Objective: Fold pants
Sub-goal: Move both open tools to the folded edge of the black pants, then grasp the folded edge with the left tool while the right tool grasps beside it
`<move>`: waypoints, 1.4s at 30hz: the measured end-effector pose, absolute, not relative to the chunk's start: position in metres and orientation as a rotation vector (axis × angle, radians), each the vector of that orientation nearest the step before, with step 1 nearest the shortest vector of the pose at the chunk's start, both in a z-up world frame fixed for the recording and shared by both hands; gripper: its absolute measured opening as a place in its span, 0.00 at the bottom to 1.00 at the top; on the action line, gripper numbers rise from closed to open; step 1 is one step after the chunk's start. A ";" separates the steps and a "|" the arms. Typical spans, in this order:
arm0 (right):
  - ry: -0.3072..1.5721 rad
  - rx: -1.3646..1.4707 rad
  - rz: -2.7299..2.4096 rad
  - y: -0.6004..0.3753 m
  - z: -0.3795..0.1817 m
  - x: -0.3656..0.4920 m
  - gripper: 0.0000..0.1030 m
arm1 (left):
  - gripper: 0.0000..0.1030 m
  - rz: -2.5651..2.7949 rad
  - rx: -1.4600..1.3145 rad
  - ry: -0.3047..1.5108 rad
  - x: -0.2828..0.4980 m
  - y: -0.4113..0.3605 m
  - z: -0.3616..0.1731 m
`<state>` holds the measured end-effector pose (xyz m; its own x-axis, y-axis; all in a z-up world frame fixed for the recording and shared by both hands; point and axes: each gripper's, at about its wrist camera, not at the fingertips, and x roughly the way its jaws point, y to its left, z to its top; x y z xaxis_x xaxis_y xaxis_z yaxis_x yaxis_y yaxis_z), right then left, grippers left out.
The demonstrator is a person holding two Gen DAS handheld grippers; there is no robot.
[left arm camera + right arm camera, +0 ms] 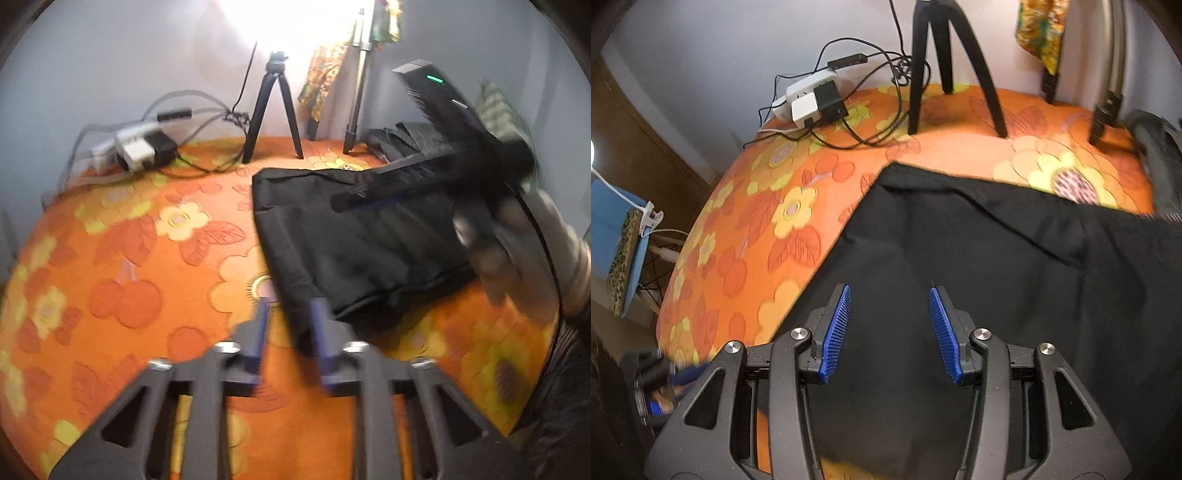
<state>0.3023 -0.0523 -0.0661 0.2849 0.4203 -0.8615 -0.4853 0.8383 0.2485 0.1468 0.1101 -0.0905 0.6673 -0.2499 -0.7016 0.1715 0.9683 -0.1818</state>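
Black pants (pixel 354 240) lie folded on an orange flowered cloth (pixel 147 258). My left gripper (pixel 290 314) is open and empty, just above the cloth at the pants' near left corner. In the left wrist view the right gripper's body (pixel 454 147) hovers blurred over the pants' right side. In the right wrist view the pants (pixel 1015 266) fill the lower right. My right gripper (pixel 890 295) is open and empty above the cloth of the pants.
A black tripod (pixel 273 110) and a metal stand leg (pixel 356 92) stand at the back. A power strip with plugs and cables (pixel 816 99) lies at the back left. The surface's left edge (pixel 683 266) drops toward a blue chair (pixel 613 236).
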 end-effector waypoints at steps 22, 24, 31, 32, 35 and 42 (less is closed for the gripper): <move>1.140 -0.048 0.566 -0.104 -0.079 0.246 0.46 | 0.49 -0.158 -0.259 0.905 0.191 0.098 -0.105; 1.130 -0.110 0.570 -0.098 -0.082 0.240 0.46 | 0.49 -0.139 -0.170 0.933 0.189 0.087 -0.111; 1.108 -0.231 0.566 -0.095 -0.090 0.230 0.46 | 0.50 -0.093 -0.192 0.978 0.184 0.095 -0.124; 1.114 -0.222 0.567 -0.096 -0.089 0.232 0.46 | 0.50 -0.091 -0.208 0.980 0.184 0.097 -0.124; 1.126 -0.137 0.592 -0.099 -0.081 0.236 0.46 | 0.49 -0.084 -0.240 0.978 0.184 0.098 -0.125; 1.140 0.044 0.653 -0.086 -0.064 0.254 0.53 | 0.14 -0.071 -0.335 0.976 0.190 0.102 -0.126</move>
<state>0.2544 -0.0856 -0.0644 0.2539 0.5022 -0.8266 -0.4591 0.8148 0.3540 0.1905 0.1015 -0.1256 0.5627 -0.2079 -0.8001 -0.0904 0.9466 -0.3096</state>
